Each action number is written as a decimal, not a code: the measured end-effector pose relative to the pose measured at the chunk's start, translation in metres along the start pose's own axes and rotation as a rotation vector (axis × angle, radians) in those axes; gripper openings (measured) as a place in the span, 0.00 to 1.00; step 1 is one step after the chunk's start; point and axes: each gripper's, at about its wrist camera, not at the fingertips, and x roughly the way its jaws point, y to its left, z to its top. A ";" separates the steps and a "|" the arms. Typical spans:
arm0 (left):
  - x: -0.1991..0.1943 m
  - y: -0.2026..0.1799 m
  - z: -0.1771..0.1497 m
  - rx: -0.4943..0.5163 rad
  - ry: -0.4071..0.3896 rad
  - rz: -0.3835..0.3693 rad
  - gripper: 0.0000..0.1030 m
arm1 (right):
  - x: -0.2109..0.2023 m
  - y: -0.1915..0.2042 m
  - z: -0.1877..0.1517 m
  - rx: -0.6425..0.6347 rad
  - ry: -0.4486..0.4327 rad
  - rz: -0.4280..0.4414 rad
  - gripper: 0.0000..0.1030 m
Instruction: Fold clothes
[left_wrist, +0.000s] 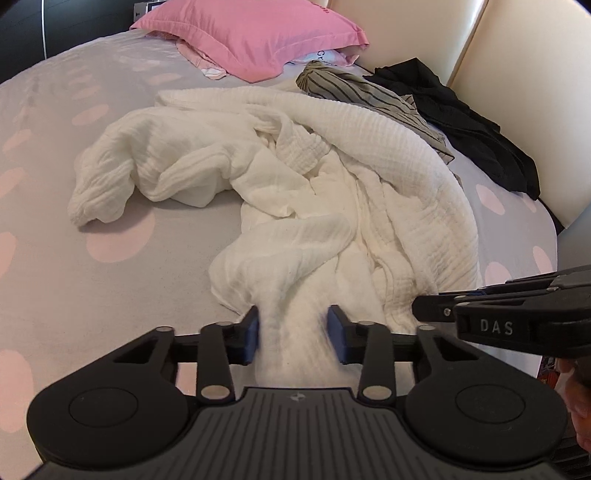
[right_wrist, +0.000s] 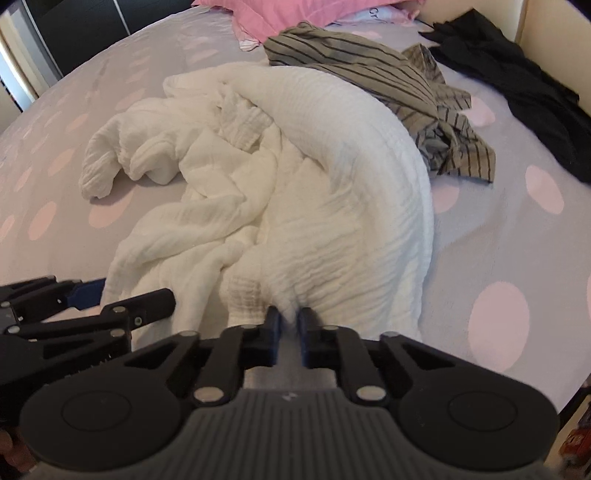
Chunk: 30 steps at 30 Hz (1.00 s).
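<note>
Dotted bedsheet (left_wrist: 44, 236); white garment (left_wrist: 303, 192) pinched between both jaws

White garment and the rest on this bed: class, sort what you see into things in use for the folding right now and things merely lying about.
In use:
- white garment
- left gripper, white cloth between its pads
- right gripper, pinching the garment's near edge

Lying about:
- striped garment
- black garment
- pink pillow
- dotted bedsheet
</note>
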 end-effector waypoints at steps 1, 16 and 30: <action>-0.002 0.000 0.001 0.005 -0.005 0.004 0.19 | -0.003 0.003 0.001 -0.011 -0.009 -0.003 0.04; -0.078 0.015 -0.007 0.005 -0.057 0.018 0.11 | -0.090 0.060 -0.011 -0.118 -0.195 0.121 0.03; -0.200 0.089 -0.044 -0.017 -0.154 0.261 0.09 | -0.159 0.087 -0.049 -0.164 -0.332 0.066 0.03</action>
